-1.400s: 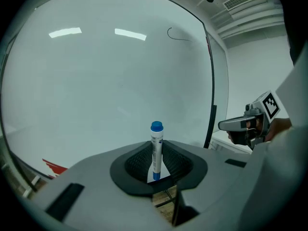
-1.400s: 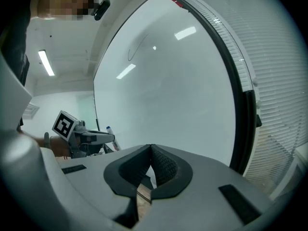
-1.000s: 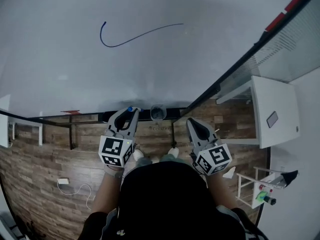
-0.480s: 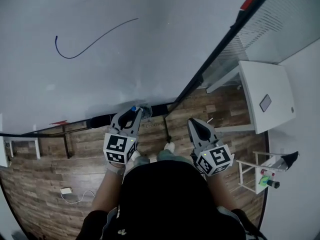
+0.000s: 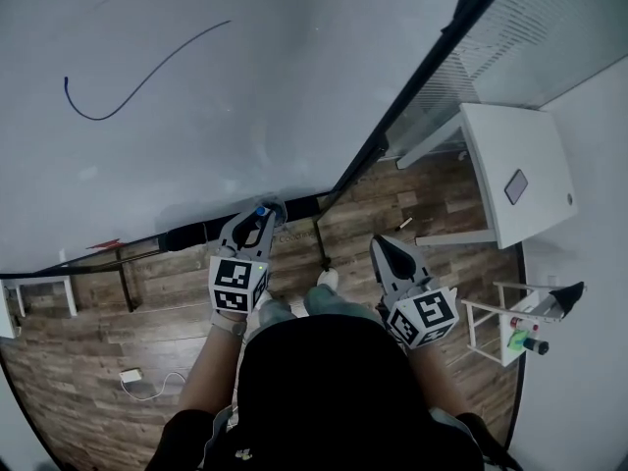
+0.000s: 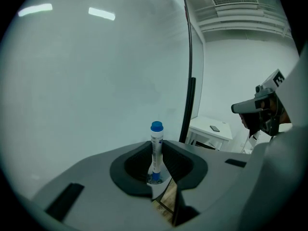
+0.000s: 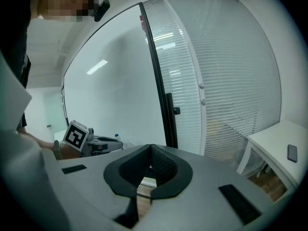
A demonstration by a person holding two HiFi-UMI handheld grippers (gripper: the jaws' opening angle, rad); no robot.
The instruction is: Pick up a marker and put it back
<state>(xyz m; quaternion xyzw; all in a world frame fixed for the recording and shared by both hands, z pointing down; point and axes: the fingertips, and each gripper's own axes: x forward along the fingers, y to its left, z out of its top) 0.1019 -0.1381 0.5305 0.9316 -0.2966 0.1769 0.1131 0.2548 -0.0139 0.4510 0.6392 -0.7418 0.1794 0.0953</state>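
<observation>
A curved blue line point(image 5: 137, 75) crosses the whiteboard point(image 5: 275, 57), well up and left of the left gripper's jaws. The left gripper point(image 6: 156, 148) grips the marker point(image 6: 156, 137) between its pads; the marker stands upright, its blue cap poking past the jaw tips, with the whiteboard ahead. Apart to the right, the right gripper point(image 7: 150, 150) has its jaws pressed together, nothing between them. A white table point(image 7: 281, 141) lies beyond them, to the right.

Grey left tongs point(image 5: 260, 214) and right tongs point(image 5: 385, 247) each carry a black-and-white marker cube point(image 5: 235, 285); the person wears a black top point(image 5: 324, 381).
</observation>
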